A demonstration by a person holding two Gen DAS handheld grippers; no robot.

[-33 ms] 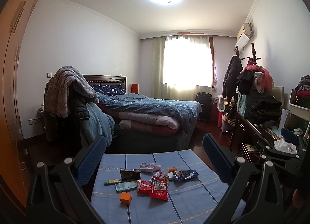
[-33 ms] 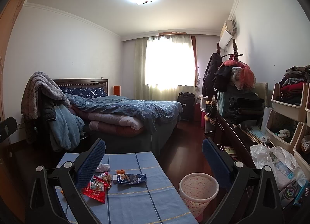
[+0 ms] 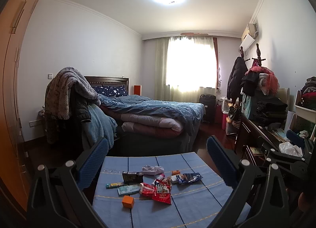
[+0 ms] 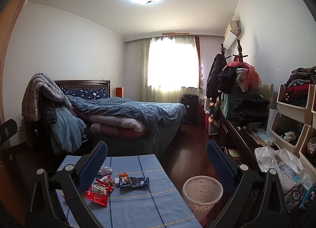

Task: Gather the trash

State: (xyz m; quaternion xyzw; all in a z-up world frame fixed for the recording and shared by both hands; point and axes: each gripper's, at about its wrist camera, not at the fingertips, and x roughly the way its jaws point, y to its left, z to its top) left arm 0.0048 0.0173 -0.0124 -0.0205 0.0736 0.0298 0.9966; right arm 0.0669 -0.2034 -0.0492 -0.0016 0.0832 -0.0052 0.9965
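Note:
A small table with a blue cloth (image 3: 189,206) holds a scatter of trash: a red snack bag (image 3: 162,191), a blue wrapper (image 3: 188,177), a crumpled white tissue (image 3: 152,169), a black box (image 3: 132,176), an orange cube (image 3: 128,201) and other small packets. My left gripper (image 3: 157,161) is open and empty, held above the table's near side. My right gripper (image 4: 157,161) is open and empty, to the right. The red bag (image 4: 96,192) and blue wrapper (image 4: 134,181) also show in the right wrist view. A pink-white waste bin (image 4: 201,192) stands on the floor right of the table.
A bed (image 4: 126,113) with piled blankets stands behind the table. A chair draped with clothes (image 3: 67,99) is at the left. A dark desk (image 4: 237,139) with clothes, storage bins and a plastic bag (image 4: 276,161) runs along the right wall. Dark wood floor (image 4: 189,149) lies between.

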